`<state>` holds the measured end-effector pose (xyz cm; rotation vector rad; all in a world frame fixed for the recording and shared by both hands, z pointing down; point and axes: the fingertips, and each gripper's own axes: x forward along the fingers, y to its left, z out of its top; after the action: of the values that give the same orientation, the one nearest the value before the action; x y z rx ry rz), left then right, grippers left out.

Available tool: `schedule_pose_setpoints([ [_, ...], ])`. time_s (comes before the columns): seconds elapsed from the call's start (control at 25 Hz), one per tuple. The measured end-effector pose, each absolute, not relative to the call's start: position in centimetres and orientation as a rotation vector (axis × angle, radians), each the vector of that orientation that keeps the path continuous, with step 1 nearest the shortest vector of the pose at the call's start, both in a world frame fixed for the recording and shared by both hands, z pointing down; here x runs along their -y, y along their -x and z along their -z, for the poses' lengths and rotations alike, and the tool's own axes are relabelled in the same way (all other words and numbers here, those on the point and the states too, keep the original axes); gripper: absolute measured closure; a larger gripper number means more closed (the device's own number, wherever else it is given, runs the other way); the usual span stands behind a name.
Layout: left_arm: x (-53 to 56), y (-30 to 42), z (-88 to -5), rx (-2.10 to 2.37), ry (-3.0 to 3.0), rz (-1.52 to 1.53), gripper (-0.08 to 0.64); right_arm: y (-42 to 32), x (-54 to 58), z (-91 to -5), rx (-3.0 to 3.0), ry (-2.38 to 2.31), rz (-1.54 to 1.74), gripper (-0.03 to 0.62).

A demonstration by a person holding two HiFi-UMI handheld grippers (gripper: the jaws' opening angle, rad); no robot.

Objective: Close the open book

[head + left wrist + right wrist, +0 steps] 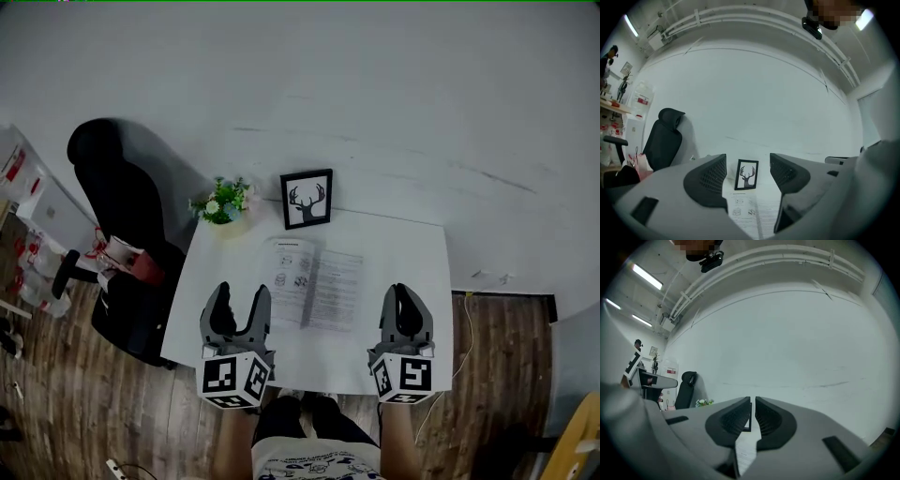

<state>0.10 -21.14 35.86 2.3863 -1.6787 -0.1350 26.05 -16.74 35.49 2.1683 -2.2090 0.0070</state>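
An open book [316,286] lies flat on the white table [403,244], its printed pages facing up. My left gripper [242,292] hovers over the table's near left part, beside the book's left page, its jaws open and empty. In the left gripper view the book [745,211] shows low between the spread jaws of that gripper [747,171]. My right gripper [401,291] is at the book's right side, a little apart from it, and its jaws are shut with nothing in them. In the right gripper view the closed gripper [753,408] hides most of the book.
A framed deer picture [307,199] stands at the table's far edge behind the book, with a small potted plant [223,202] at the far left corner. A black office chair [122,206] stands left of the table. A white wall rises behind it.
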Motion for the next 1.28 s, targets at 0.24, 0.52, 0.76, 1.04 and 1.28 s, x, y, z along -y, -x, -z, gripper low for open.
schedule_pose_setpoints([
  [0.24, 19.9, -0.6, -39.1, 1.645, -2.187, 0.245, 0.284, -26.9, 17.5, -36.8, 2.288, -2.058, -0.031, 0.561],
  [0.52, 18.5, -0.6, -43.9, 1.57, -1.933, 0.375, 0.284, -27.2, 17.9, -38.7, 2.365, -1.941, -0.069, 0.561],
  [0.76, 17.4, -0.6, -46.8, 1.519, -1.831, 0.417, 0.284, -26.9, 18.1, -40.2, 2.396, -1.887, -0.105, 0.561],
  [1.04, 16.8, 0.1, -50.6, 1.432, -1.699, 0.454, 0.284, -25.1, 18.5, -41.8, 2.393, -1.847, -0.153, 0.561],
  [1.28, 16.7, 0.6, -54.7, 1.349, -1.556, 0.479, 0.284, -24.1, 19.3, -42.7, 2.364, -1.845, -0.17, 0.561],
])
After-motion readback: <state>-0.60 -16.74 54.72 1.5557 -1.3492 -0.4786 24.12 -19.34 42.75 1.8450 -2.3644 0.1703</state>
